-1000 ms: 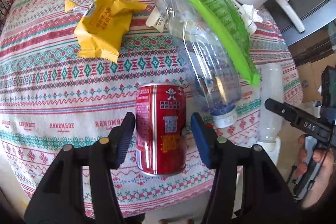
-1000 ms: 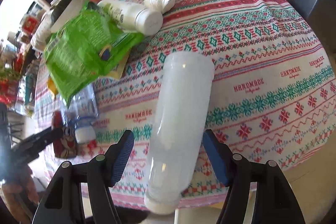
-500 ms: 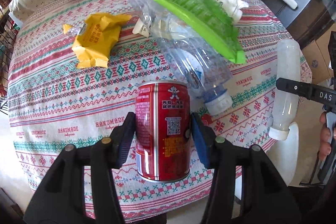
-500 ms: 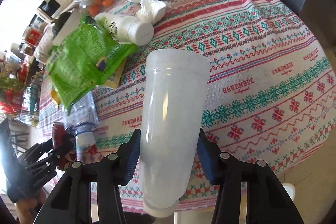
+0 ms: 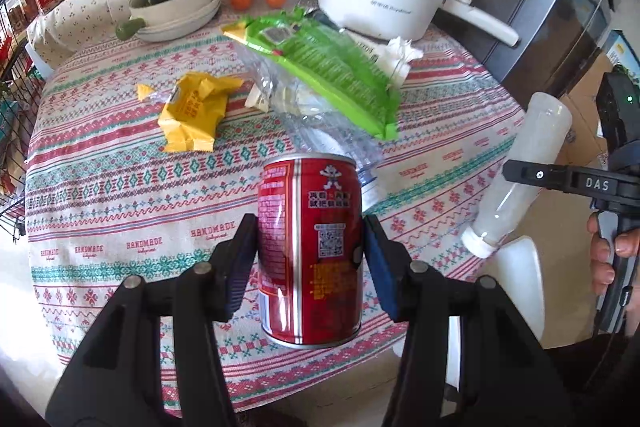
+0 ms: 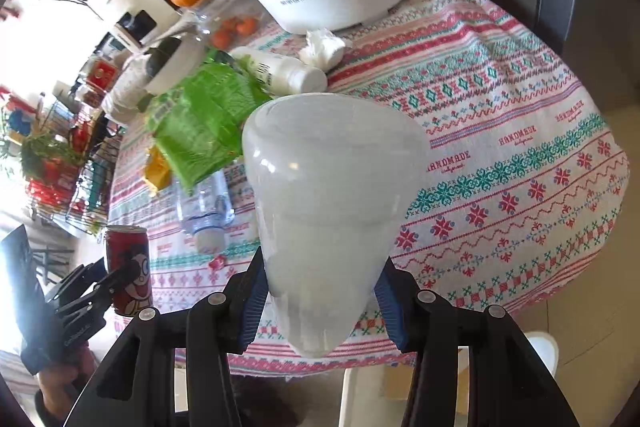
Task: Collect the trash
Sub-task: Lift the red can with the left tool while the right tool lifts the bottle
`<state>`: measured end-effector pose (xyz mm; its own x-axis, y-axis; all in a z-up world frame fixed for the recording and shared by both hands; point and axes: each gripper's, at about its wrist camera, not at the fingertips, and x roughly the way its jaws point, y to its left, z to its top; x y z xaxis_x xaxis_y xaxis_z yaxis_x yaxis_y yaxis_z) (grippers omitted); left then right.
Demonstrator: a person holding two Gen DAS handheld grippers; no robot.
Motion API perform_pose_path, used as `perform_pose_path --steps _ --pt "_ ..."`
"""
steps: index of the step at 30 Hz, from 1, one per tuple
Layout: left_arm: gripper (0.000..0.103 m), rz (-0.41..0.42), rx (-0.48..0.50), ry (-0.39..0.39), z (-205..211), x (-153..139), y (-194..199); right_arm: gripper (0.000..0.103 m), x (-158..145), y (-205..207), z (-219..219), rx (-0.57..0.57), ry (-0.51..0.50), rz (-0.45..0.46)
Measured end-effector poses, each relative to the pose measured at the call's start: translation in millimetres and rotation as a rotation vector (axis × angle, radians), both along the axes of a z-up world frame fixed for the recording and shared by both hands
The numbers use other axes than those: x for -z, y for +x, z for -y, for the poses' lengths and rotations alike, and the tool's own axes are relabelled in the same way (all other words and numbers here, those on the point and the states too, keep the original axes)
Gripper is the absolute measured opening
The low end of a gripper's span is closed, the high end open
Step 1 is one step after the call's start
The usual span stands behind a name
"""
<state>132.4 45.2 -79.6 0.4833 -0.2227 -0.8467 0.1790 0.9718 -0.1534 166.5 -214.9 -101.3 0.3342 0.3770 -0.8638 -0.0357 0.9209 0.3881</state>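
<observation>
Having lifted clear of the tablecloth (image 5: pixel 120 187) since a second ago, the left gripper (image 5: pixel 310 251) is pinching the red can (image 5: pixel 310 247) while the right gripper (image 6: pixel 320 291) is clamping the cloudy bottle (image 6: pixel 324 211), both readying for disposal.

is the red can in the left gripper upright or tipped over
Upright. The red can stands vertical between the left gripper pads, rim on top, its base clear of the tablecloth.

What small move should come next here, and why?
Probably carry both items away from the table toward a bin, which isn't in view. The left tongs are shut on the red can, lifted off the tablecloth; the right tongs are shut on the frosted bottle, tilted clear of the edge.
</observation>
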Motion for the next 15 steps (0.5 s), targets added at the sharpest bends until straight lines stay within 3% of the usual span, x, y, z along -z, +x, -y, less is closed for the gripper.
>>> perform_pose_path --steps 8,15 --pt "0.054 0.087 0.039 -0.083 11.2 -23.8 -15.9 0.05 -20.3 -9.2 -11.9 -0.022 -0.005 0.074" --pt "0.054 0.129 0.134 -0.143 43.9 -35.0 -34.6 0.05 -40.0 -33.6 -3.5 -0.051 -0.038 0.12"
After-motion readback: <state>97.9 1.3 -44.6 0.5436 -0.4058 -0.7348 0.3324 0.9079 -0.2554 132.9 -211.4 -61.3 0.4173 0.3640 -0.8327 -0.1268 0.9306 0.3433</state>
